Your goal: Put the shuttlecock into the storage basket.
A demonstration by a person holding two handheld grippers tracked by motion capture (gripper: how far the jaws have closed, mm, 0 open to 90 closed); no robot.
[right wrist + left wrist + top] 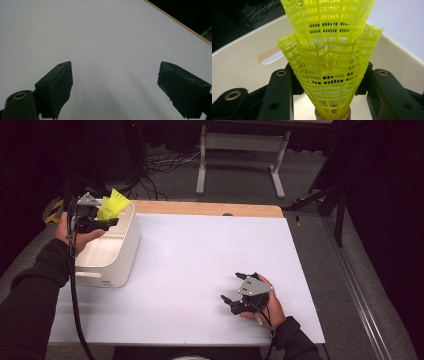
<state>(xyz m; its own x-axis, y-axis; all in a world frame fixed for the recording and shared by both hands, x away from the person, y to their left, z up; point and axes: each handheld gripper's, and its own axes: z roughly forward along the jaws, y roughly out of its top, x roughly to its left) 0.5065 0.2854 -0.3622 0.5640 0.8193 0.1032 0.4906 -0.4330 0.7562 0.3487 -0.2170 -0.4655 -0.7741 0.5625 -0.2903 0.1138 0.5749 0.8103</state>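
Shuttlecock (328,67): a yellow plastic mesh cone, clamped between the two black jaws of the left tongs (329,82). The jaws stand partly closed and press on the lower skirt from both sides, so the mesh buckles inward where they meet it. The cork base with its pale band sits low between the jaws, close to the tongs' body, and the open end of the skirt points away from the tongs. In the high view the shuttlecock (113,204) projects up and to the right of the left tongs (100,222), above the rear edge of the white bin (112,257).

White bin: open-topped, with rounded corners, standing on the desk (200,270) at its left side. It lies directly beneath and ahead of the left tongs; its inner wall (242,62) with a slot handle shows just behind the shuttlecock. The shuttlecock is held over the bin's opening and does not touch the bin floor.

Right tongs (241,287): held low over the desk, well apart from the left tongs and the bin, toward the desk's front right. The jaws stand wide apart with nothing between them; bare white desk surface (100,37) lies ahead of the right tongs (115,77). A wooden edge strip runs along the desk's far side.
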